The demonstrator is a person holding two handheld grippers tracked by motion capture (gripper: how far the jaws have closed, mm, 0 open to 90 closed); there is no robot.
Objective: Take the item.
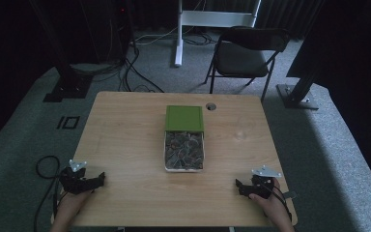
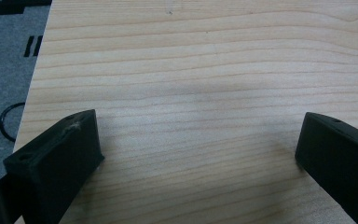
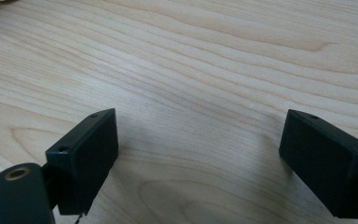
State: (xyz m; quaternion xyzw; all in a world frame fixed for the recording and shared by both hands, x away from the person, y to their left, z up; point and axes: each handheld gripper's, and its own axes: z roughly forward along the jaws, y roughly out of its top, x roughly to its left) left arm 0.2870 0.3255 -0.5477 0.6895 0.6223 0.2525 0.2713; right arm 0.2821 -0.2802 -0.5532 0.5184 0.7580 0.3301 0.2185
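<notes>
Both your tools rest on the table (image 1: 125, 145) — left tool (image 1: 99, 180) and right tool (image 1: 239, 186) gape wide, empty, well apart from the open tray (image 1: 168, 166).

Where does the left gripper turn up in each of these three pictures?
High view: the left gripper sits at the table's near left corner, held by a hand.
Left gripper view: its two black jaws rise from the bottom corners, wide apart, nothing between them.
Right gripper view: I can't place it there.
Shared landmark: the pale wooden table, whose grain runs through all three.
</notes>
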